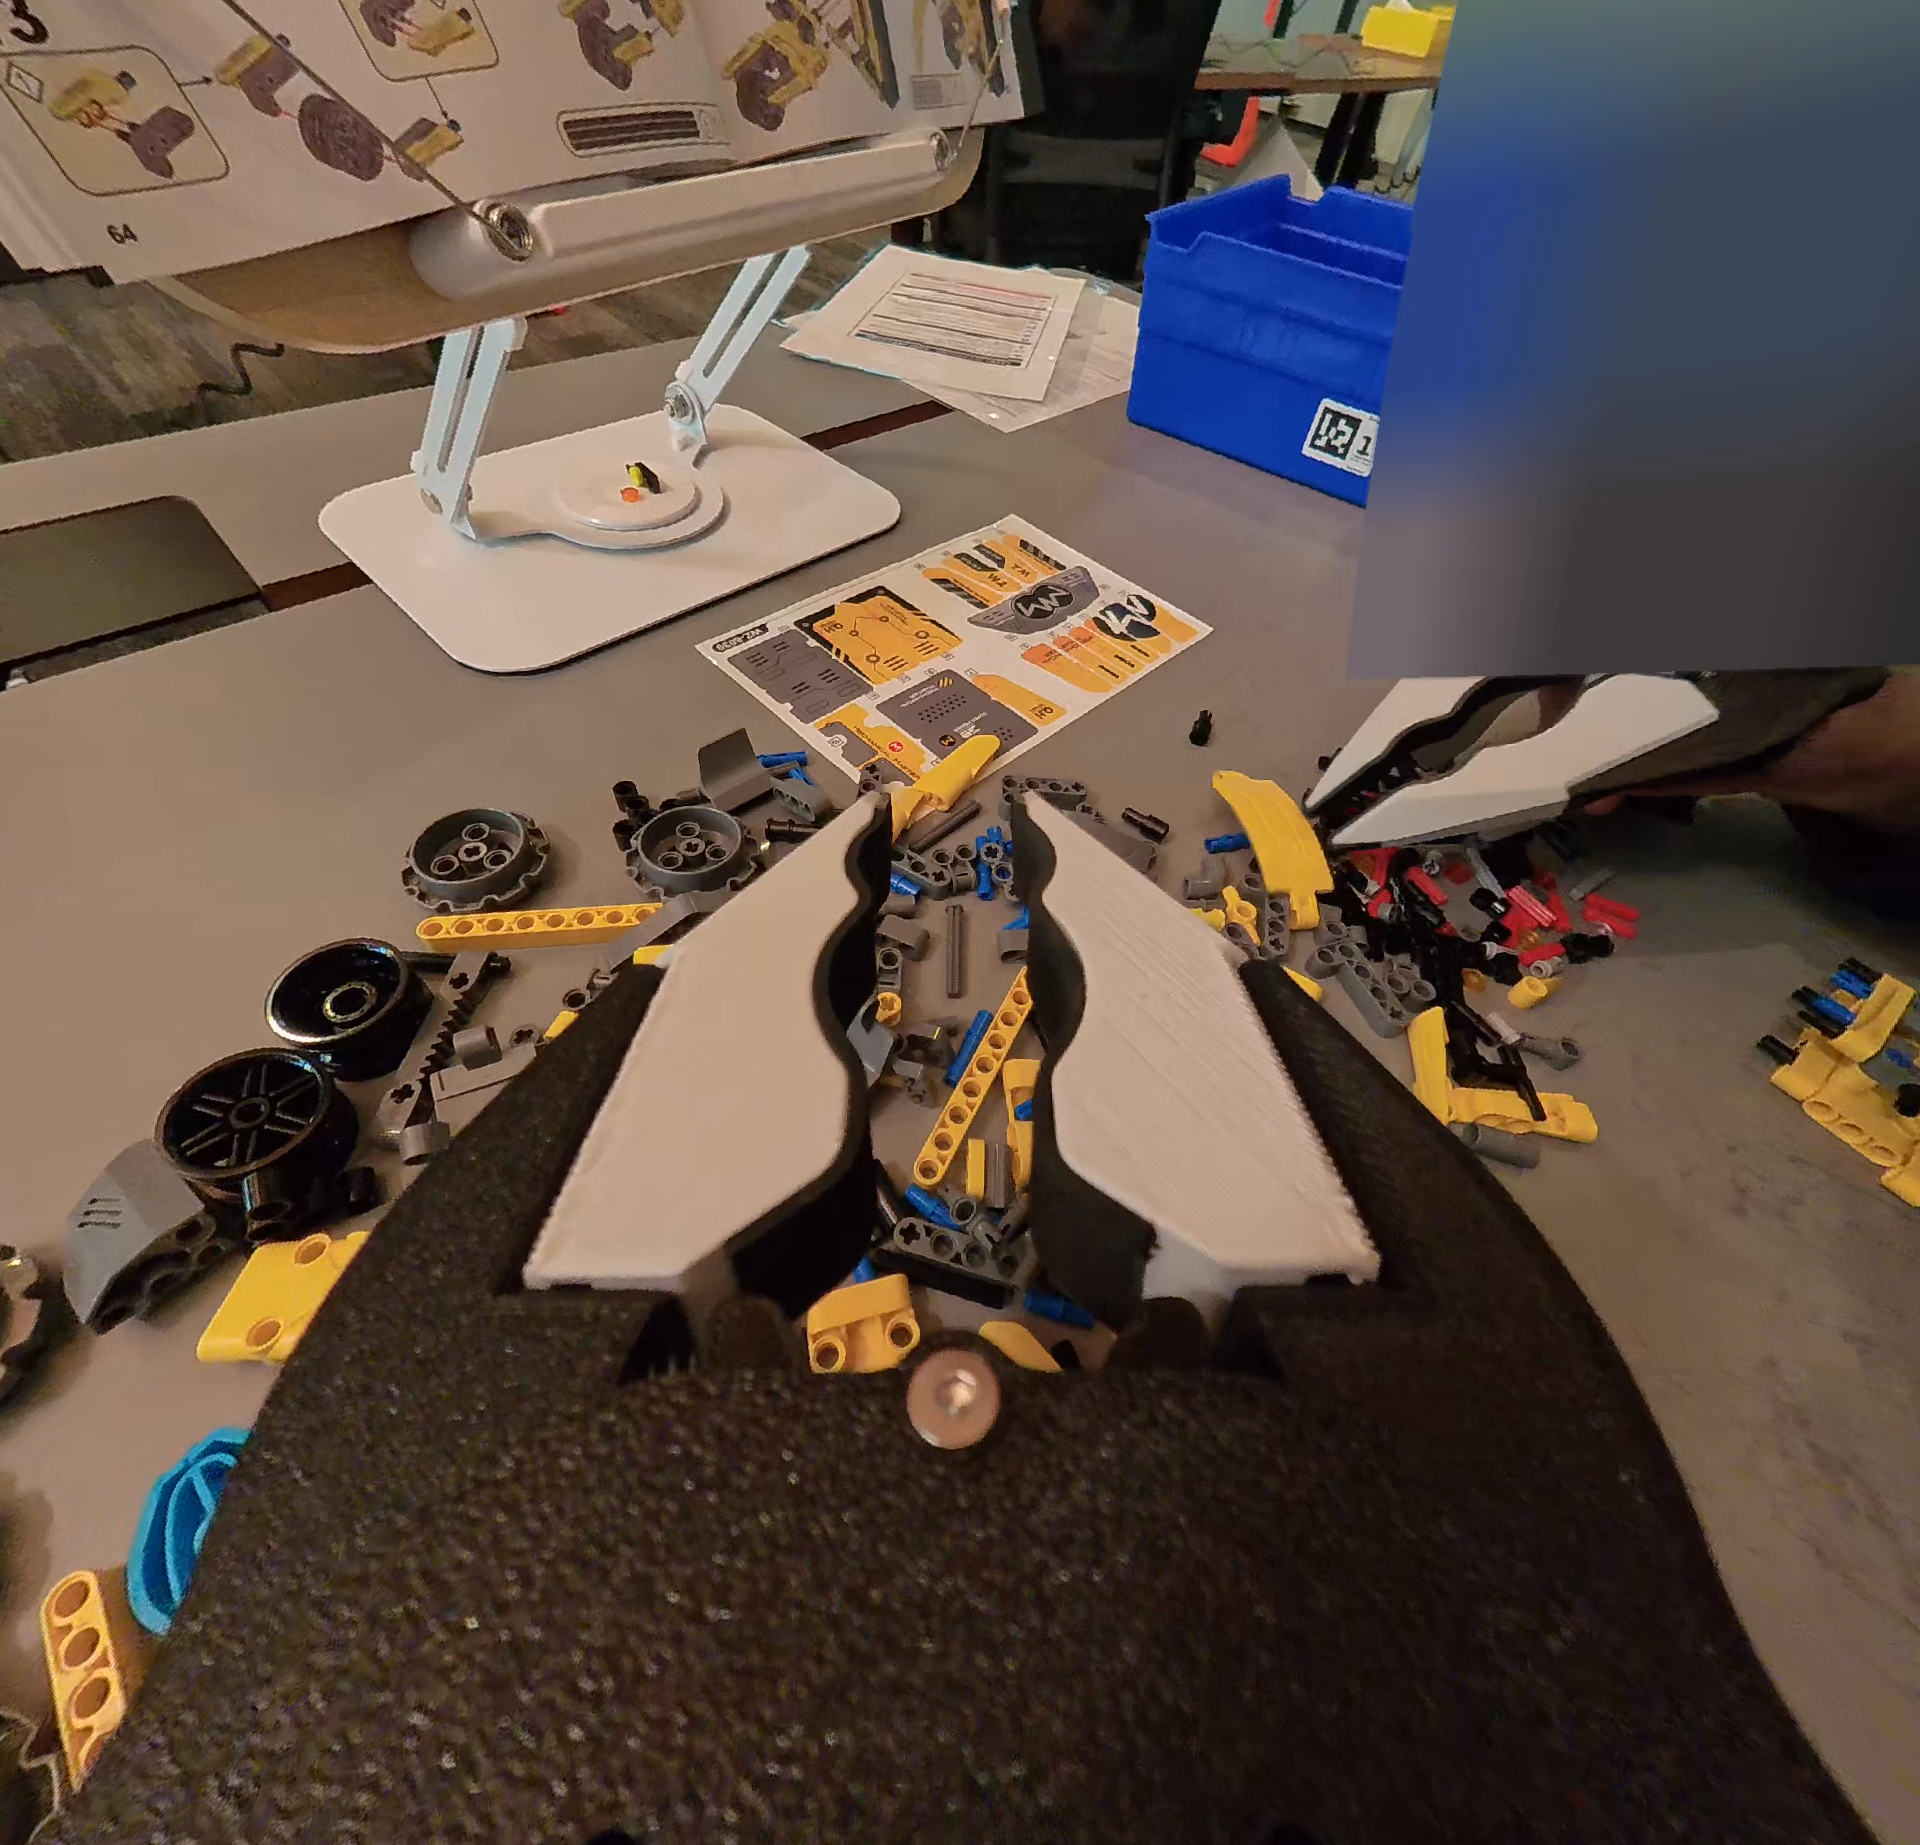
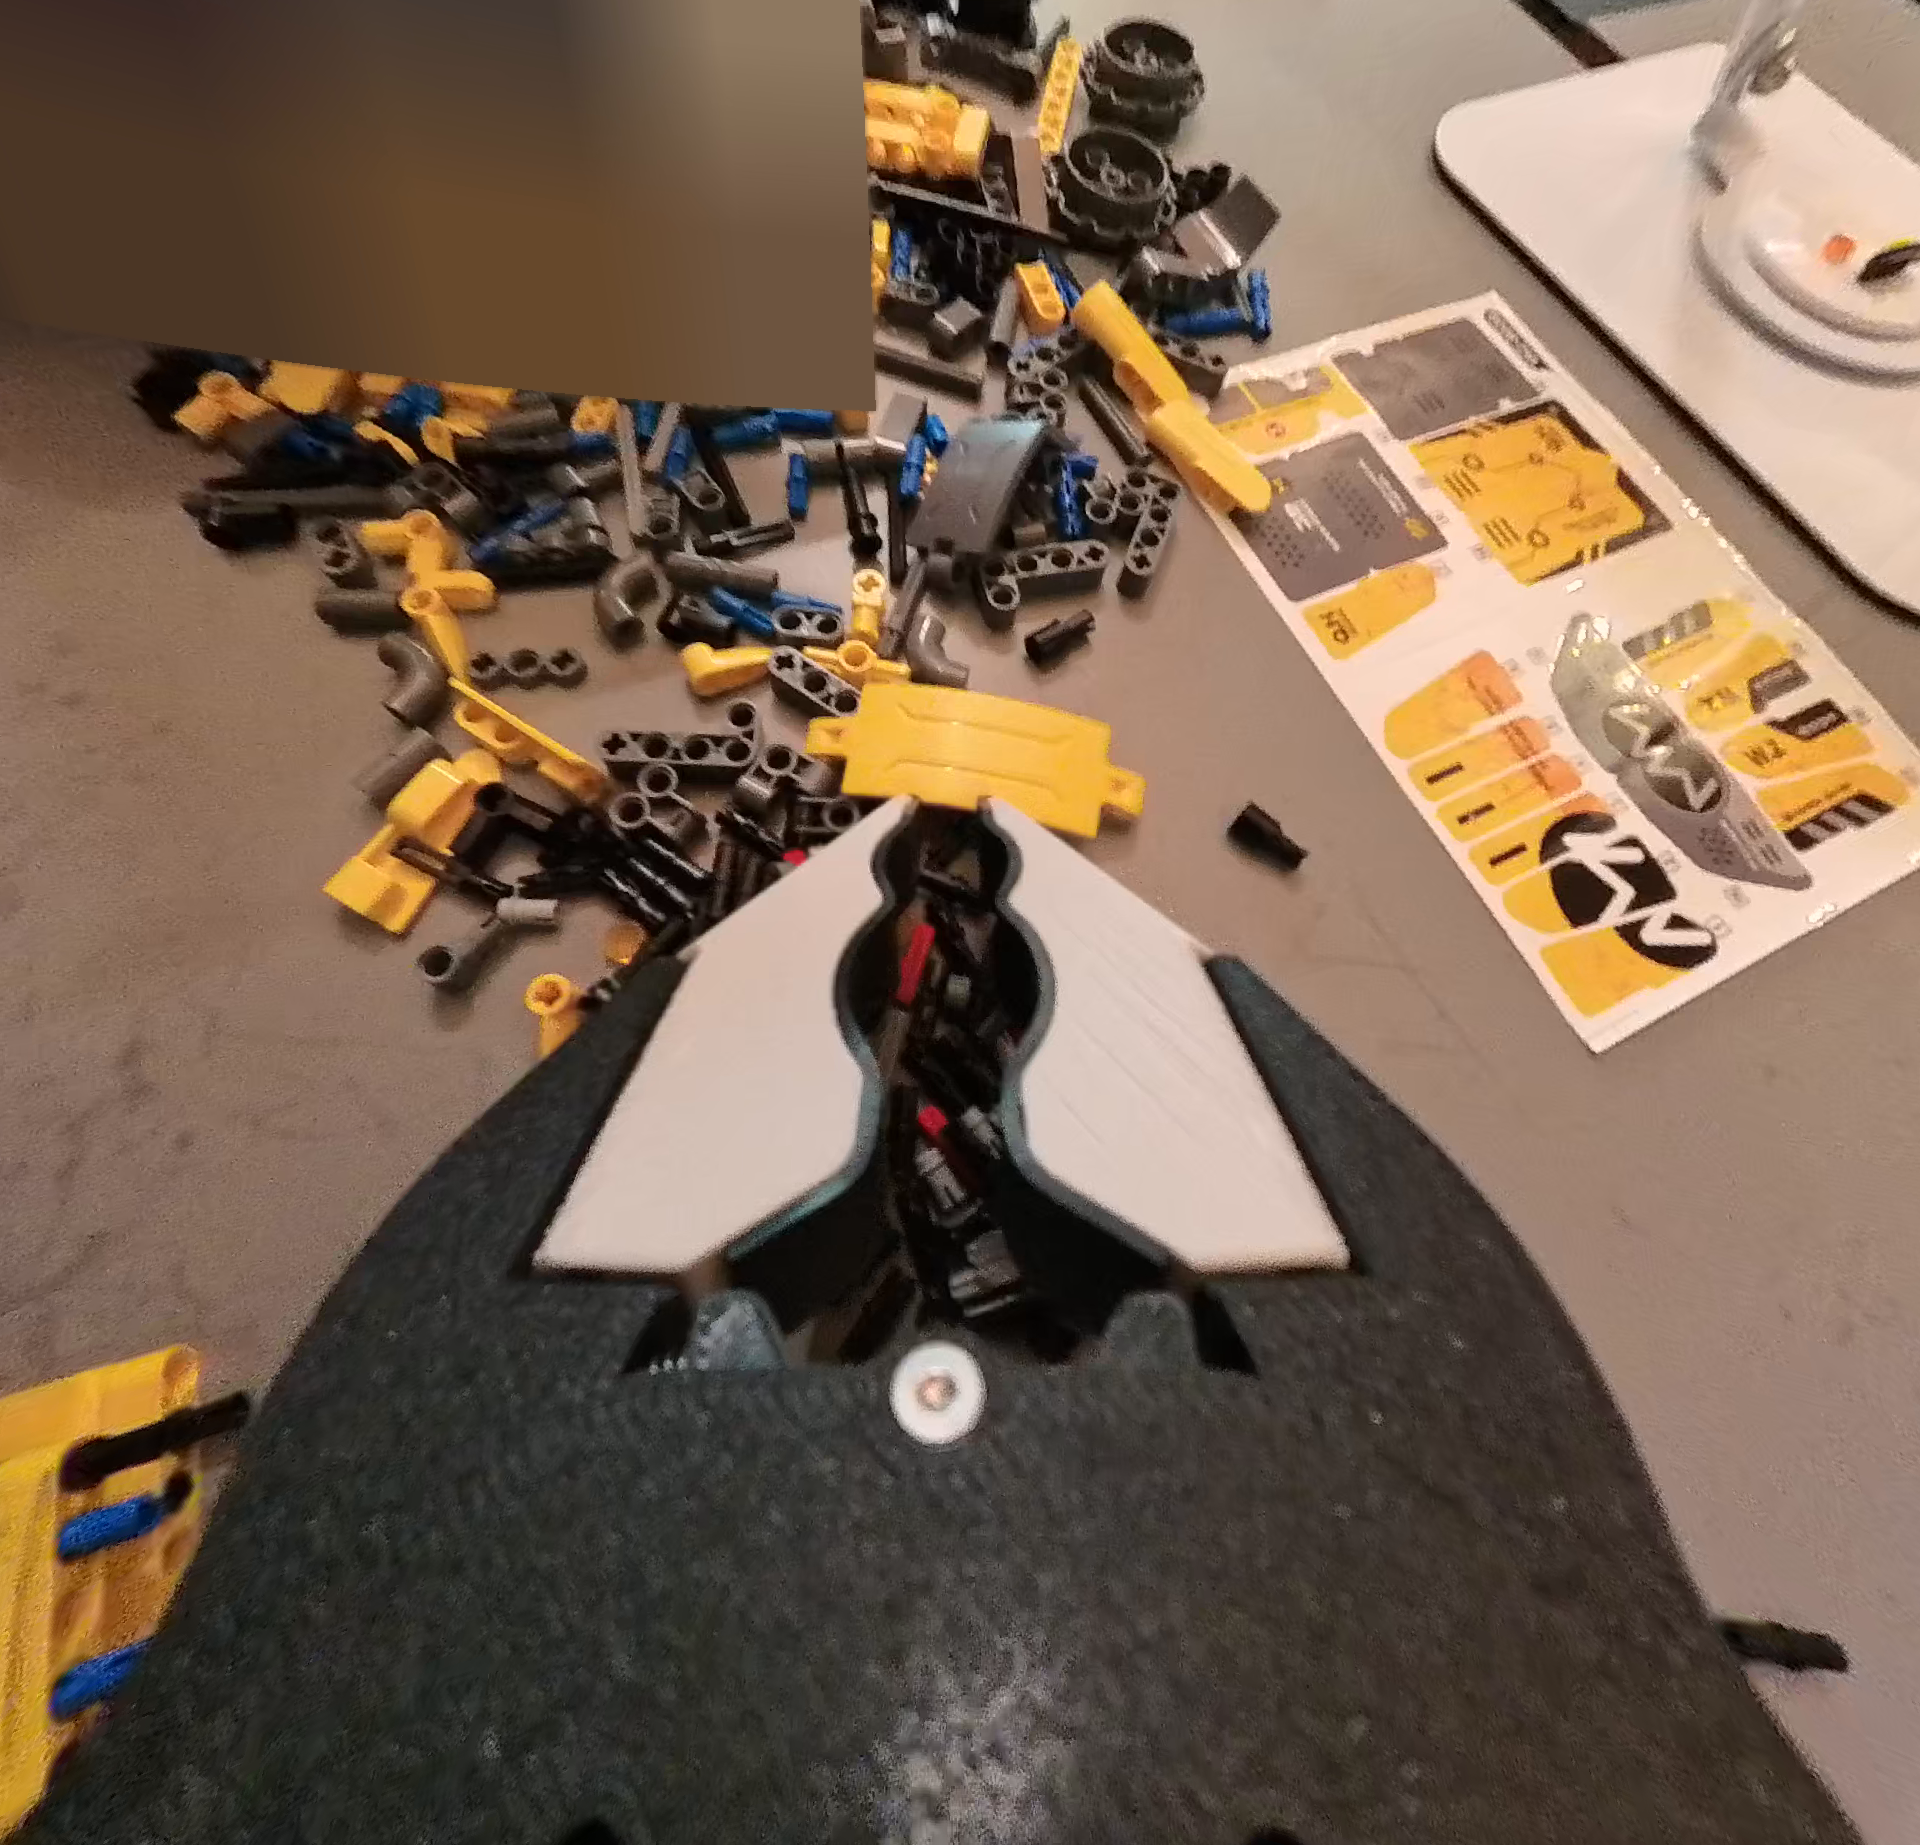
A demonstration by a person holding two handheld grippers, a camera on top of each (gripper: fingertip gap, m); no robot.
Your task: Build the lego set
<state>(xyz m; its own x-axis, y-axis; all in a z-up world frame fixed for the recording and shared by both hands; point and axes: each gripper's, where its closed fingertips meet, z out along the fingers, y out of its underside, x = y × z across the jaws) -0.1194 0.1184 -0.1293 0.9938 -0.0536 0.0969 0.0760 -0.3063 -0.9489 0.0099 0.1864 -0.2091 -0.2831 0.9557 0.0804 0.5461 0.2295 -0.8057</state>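
Note:
My left gripper [image 1: 952, 810] is open and holds nothing, with its white fingers [image 1: 727, 1047] over a pile of yellow, grey, blue and black toy building parts [image 1: 956, 964]. My right gripper [image 2: 948, 804] is almost closed, with its tips at the near edge of a yellow curved panel [image 2: 971, 746]. Black and red pins [image 2: 935, 1016] lie under its jaws. I cannot tell whether it grips anything. It also shows in the left wrist view [image 1: 1322, 825], next to the same panel [image 1: 1273, 839].
A sticker sheet [image 1: 956, 642] [image 2: 1507, 652] lies behind the pile. A white book stand [image 1: 623, 548] holds an instruction booklet [image 1: 416, 60]. A blue bin [image 1: 1268, 330] and papers [image 1: 966, 330] are at the back. Black wheels [image 1: 249, 1109] lie left. A yellow assembly [image 1: 1860, 1068] [image 2: 83, 1515] lies right. Across from one pair of fingers to the other is roughly 15 cm. It is some 15 cm from my right tips to the yellow assembly [image 1: 1860, 1068].

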